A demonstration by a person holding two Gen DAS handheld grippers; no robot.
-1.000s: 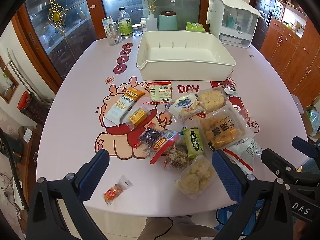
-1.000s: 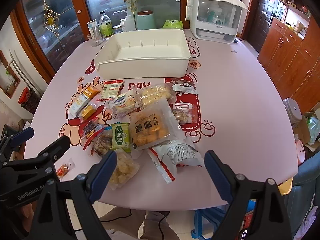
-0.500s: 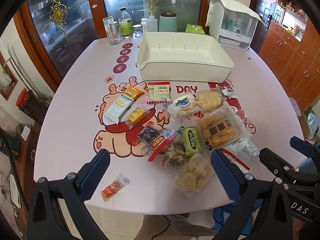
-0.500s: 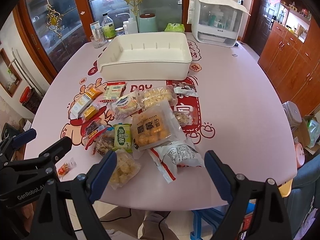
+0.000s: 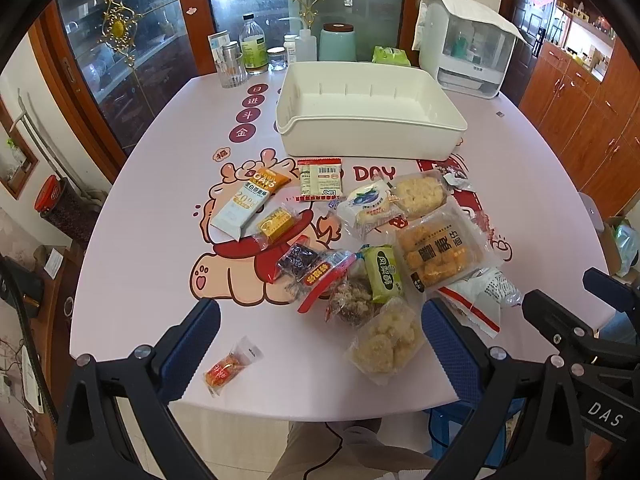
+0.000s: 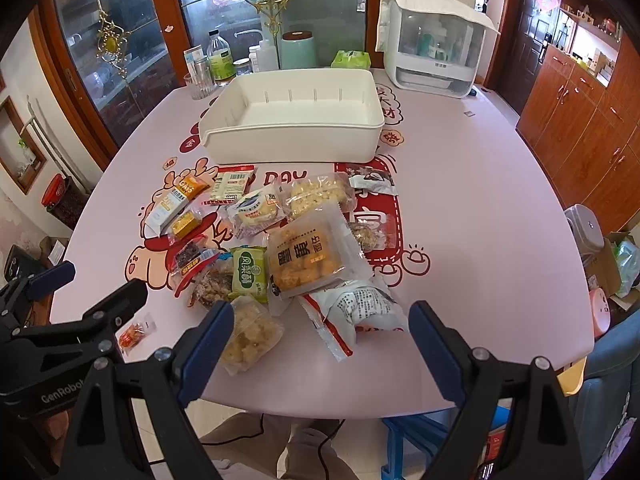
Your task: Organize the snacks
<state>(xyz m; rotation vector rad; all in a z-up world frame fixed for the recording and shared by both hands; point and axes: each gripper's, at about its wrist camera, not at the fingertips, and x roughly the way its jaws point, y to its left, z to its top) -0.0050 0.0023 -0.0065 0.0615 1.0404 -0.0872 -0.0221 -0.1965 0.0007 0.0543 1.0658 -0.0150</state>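
Several snack packets lie in a heap on the pink table [image 5: 132, 240], in front of an empty white bin [image 5: 368, 112] that also shows in the right wrist view [image 6: 296, 124]. Among them are an oats bar box [image 5: 250, 204], a green packet [image 5: 384, 272], a big bag of yellow pastries [image 5: 436, 252] and a small orange candy [image 5: 230, 368] lying apart near the front edge. My left gripper [image 5: 320, 344] is open and empty above the front edge. My right gripper [image 6: 320, 344] is open and empty, over a white and red bag [image 6: 352, 312].
Bottles, jars and a glass [image 5: 232, 68] stand at the table's far edge beside a teal canister [image 5: 337, 42]. A white covered appliance [image 5: 464, 56] stands at the far right. Wooden cabinets line the right wall. A glass cabinet stands at the left.
Both grippers have drawn back and risen slightly; the table and snacks look a little farther away. Both stay open and empty.
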